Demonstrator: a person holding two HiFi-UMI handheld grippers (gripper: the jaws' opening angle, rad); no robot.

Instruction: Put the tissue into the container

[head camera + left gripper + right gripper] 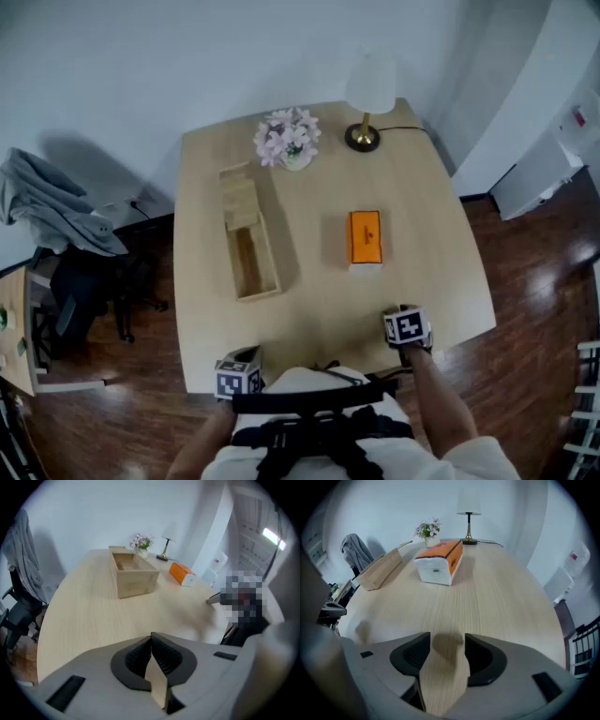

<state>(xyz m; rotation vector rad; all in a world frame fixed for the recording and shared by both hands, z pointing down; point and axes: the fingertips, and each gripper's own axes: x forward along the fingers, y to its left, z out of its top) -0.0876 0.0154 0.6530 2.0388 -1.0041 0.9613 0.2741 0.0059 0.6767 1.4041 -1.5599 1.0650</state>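
Observation:
An orange and white tissue pack (366,238) lies flat on the right half of the wooden table (422,206); it shows ahead in the right gripper view (439,563) and far off in the left gripper view (182,573). A long open wooden box (247,234), the container, lies on the left half, seen empty in the left gripper view (132,577). My left gripper (151,641) is shut with nothing in it, low at the table's near edge (238,373). My right gripper (447,641) stands open and empty over the near right corner (408,328).
A pot of pink flowers (289,139) and a white lamp on a brass base (367,103) stand at the table's far edge. A chair draped with grey cloth (52,216) stands left of the table. The floor around is dark wood.

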